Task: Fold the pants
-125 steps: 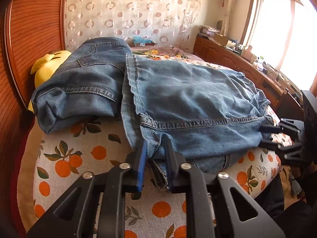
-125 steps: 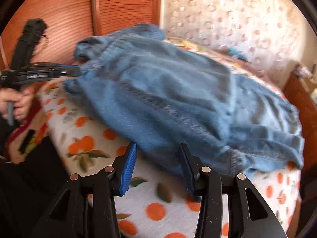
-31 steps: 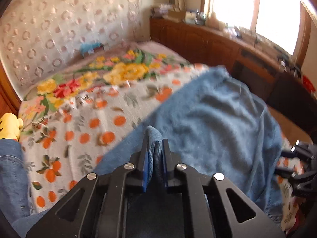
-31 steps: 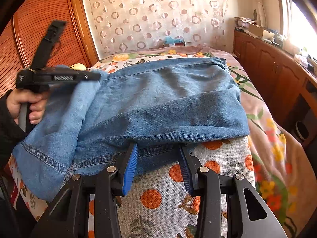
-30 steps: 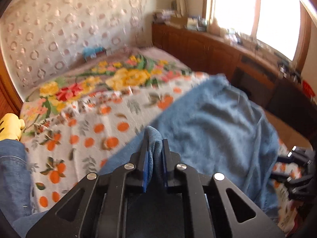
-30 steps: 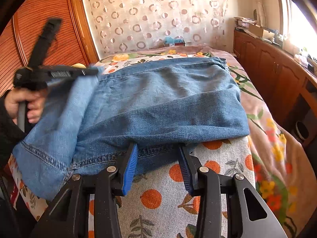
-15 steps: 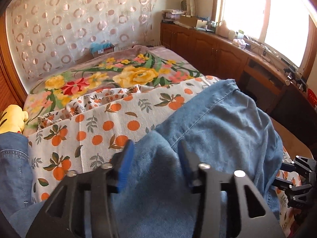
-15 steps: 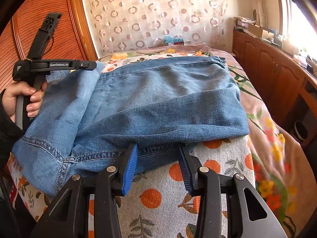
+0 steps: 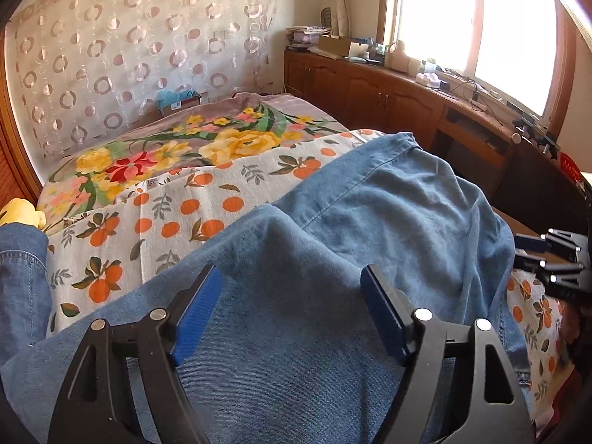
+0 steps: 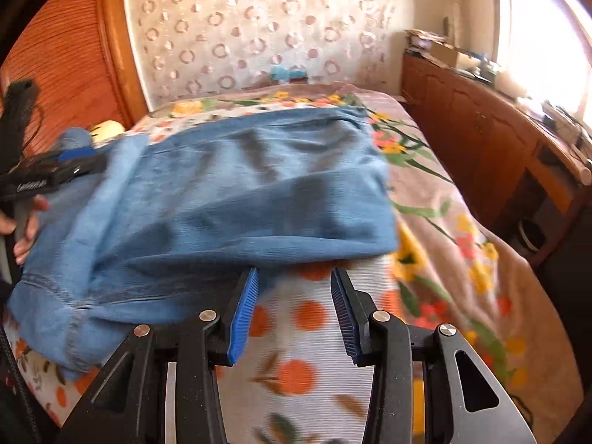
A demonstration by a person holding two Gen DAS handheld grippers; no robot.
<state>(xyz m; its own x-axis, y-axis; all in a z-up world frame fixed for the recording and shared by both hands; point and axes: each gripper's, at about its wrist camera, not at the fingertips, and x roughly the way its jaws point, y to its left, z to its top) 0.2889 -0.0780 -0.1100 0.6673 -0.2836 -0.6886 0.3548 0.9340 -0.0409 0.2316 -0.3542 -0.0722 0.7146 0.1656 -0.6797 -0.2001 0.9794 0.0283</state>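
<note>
The blue jeans (image 9: 388, 214) lie folded over on the orange-print sheet (image 9: 177, 203) of the bed. My left gripper (image 9: 290, 272) hovers just over the top denim layer. Its jaws are opening wide and the blue pads (image 9: 196, 314) do not press the cloth. In the right wrist view the jeans (image 10: 259, 185) fill the middle. My right gripper (image 10: 294, 277) stands open over the sheet (image 10: 296, 333) at the front fold, with its left pad touching the denim edge. A hand (image 10: 26, 222) holds the left gripper (image 10: 55, 174) at the jeans' left side.
A second pair of jeans (image 9: 18, 266) and a yellow plush toy (image 9: 20, 211) lie at the left. A floral blanket (image 9: 177, 148) covers the far bed. Wooden cabinets (image 9: 388, 100) with clutter run under the window on the right. A wooden panel (image 10: 66, 66) stands at the left.
The left gripper let go of the denim fold it pinched and spread its jaws; the cloth settled onto the pants. The right gripper slid right, off the hem and over the sheet.
</note>
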